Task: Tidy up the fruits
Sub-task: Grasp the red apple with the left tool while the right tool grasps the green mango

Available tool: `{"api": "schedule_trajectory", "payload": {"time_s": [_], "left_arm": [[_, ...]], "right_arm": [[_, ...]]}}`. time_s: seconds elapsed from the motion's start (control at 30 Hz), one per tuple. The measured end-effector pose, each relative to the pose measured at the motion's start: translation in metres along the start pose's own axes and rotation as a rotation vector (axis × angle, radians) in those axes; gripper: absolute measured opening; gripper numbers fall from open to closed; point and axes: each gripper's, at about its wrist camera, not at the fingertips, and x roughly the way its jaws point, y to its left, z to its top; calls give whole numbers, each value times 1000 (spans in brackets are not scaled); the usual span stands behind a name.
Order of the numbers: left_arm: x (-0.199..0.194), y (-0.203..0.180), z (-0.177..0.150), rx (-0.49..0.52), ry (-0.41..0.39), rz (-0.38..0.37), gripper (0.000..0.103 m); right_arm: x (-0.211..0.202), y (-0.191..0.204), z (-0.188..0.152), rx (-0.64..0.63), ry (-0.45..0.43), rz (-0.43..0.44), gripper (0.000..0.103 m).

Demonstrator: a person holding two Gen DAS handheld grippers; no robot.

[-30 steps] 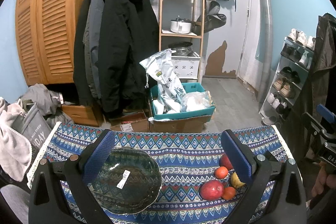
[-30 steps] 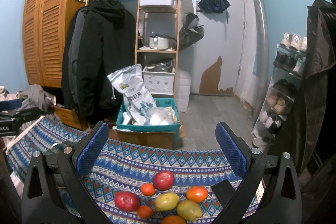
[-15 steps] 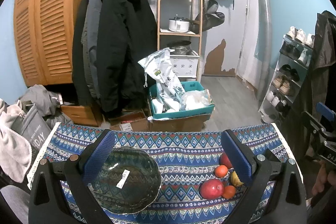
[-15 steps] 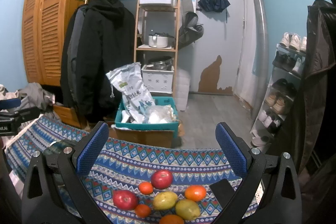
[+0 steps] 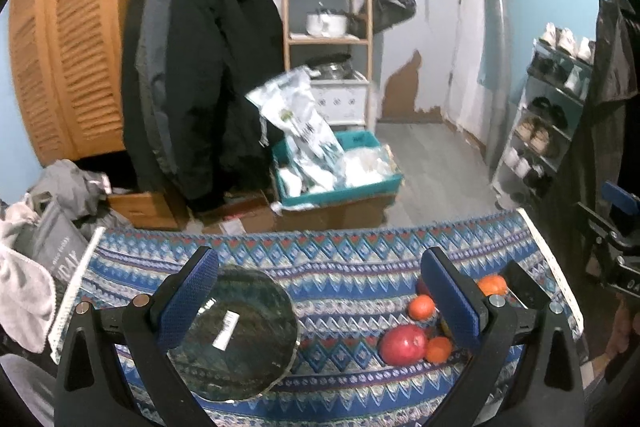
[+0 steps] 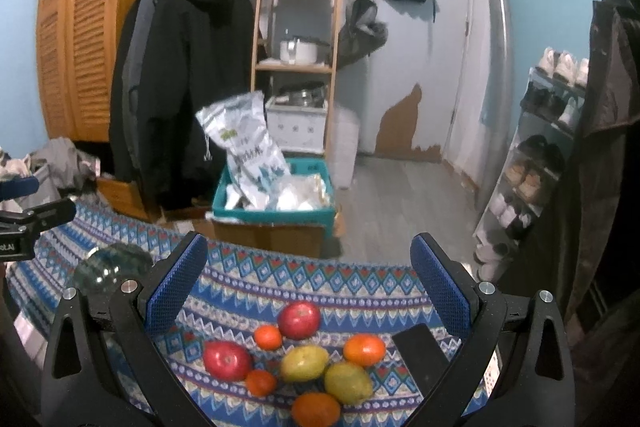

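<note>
On the bench point(image 6: 360, 279), the bowl point(image 5: 236, 335) sits left, well apart from the fruit cluster point(image 6: 304, 355) on the right. Behind the bench, a crate point(image 6: 276, 215) rests on the floor, with shelves point(image 6: 296, 67) behind it.

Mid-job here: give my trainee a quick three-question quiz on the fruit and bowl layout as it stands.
1. True or false: the glass bowl already holds fruit.
2. In the right wrist view, how many red apples lie on the patterned cloth?
3. Which claw faces the fruit pile most directly? A) left claw B) right claw

Key
1. False; the bowl is empty.
2. Two: one nearer, one farther.
3. B; both claws are open and hold nothing.
</note>
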Motion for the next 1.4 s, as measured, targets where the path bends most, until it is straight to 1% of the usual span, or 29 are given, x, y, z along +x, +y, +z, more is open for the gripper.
{"api": "schedule_trajectory", "payload": {"time_s": [0.1, 0.2, 0.27, 0.3, 0.4, 0.7, 0.9, 1.13, 1.2, 1.27, 1.4], "left_arm": [[13, -3, -5, 1, 48, -29, 102], [26, -12, -12, 27, 76, -27, 102], [37, -18, -16, 33, 111, -48, 102], [45, -19, -20, 26, 144, -71, 102], [62, -23, -29, 11, 203, -94, 102], [102, -45, -53, 64, 304, -90, 102], [126, -55, -68, 88, 377, -101, 102], [156, -65, -87, 90, 461, -99, 102], [166, -69, -93, 92, 486, -96, 102], [174, -72, -99, 91, 513, -100, 102], [187, -79, -112, 102, 552, -99, 102]], "right_arm": [[8, -5, -5, 6, 40, 2, 100], [19, -10, -14, 6, 91, -11, 100], [27, -12, -21, 3, 122, -24, 100], [32, -15, -25, 4, 145, -31, 100], [44, -21, -37, 15, 197, -42, 100], [77, -46, -73, 63, 353, -80, 100], [96, -54, -92, 78, 435, -68, 100], [122, -60, -121, 86, 551, -60, 99], [129, -61, -129, 83, 577, -65, 99], [134, -62, -136, 79, 603, -65, 96], [143, -62, -149, 71, 651, -61, 96]]}}
